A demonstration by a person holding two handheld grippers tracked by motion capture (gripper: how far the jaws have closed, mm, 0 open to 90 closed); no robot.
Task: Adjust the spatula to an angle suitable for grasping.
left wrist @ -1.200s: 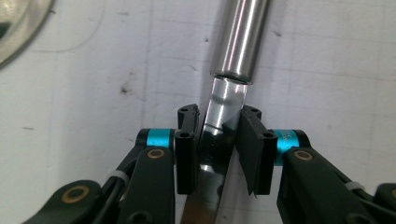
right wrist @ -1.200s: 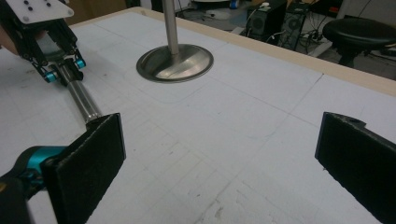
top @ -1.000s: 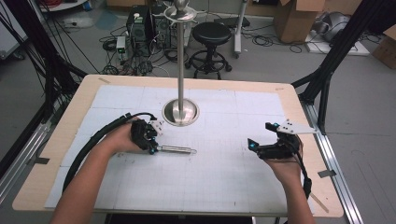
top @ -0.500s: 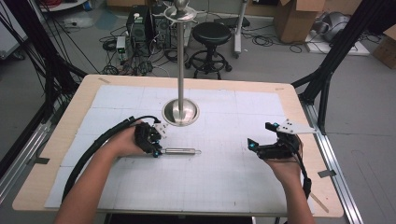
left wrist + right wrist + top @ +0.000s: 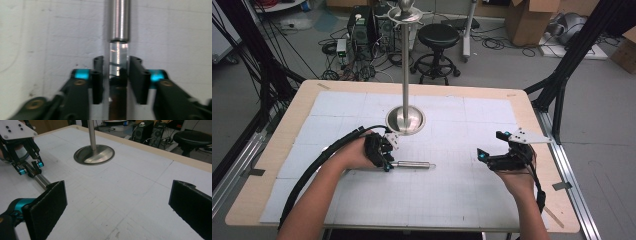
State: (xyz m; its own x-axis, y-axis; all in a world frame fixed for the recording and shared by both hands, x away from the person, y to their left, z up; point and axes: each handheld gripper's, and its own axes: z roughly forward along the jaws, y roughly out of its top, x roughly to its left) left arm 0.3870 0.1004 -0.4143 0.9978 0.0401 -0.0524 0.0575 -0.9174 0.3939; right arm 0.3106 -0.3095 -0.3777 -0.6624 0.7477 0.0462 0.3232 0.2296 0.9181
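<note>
A short steel rod (image 5: 412, 164) lies flat on the white gridded mat, left of centre. My left gripper (image 5: 388, 161) is at its left end. In the left gripper view the rod (image 5: 120, 20) runs between the pads (image 5: 136, 75). The jaws have just been opening, and a small gap shows on the left side of the left gripper (image 5: 117, 60). The right gripper view shows the left gripper (image 5: 30, 168) and the rod (image 5: 41, 179) at far left. My right gripper (image 5: 492, 145) hovers at the right of the table, the right gripper (image 5: 118, 195) wide open with nothing between its pads.
A tall steel pole on a round dished base (image 5: 405, 120) stands behind the rod at mid-table; the base (image 5: 94, 153) also appears in the right gripper view. The wooden table edge (image 5: 532, 105) borders the mat. A stool (image 5: 439, 37) and boxes sit on the floor beyond.
My left hand has shifted the rod a little to the right and nearer, then its jaws widened off the rod. The right hand has not moved.
</note>
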